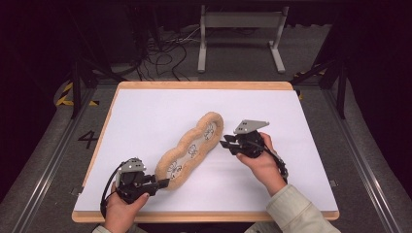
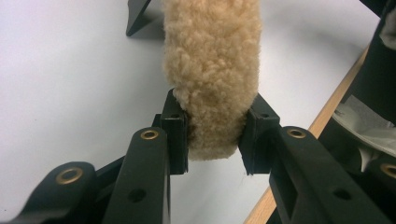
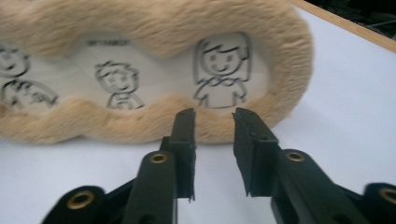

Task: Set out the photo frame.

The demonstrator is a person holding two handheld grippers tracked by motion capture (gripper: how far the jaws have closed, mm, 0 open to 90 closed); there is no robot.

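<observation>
White table top (image 1: 145, 121) w/ wood edging; beyond it a grey floor w/ loose cables (image 1: 160, 56) and a metal frame (image 1: 240, 36). Nothing lay betw. the grippers and the plush.

Plush cushion (image 1: 190, 148): long, tan, fleecy, lobed rim, pale centre panel w/ line-drawn cartoon kids. It lay diagonally mid-table, near end toward the left hand.

Left gripper (image 1: 156, 185) had its jaws pinched on the cushion's near end, fleece bulging betw. the pads (image 2: 176, 135). Right gripper (image 1: 228, 143) sat just beside the far lobe's rim, jaws part-open, holding nothing; the tips were close to the fleece, contact unclear.
</observation>
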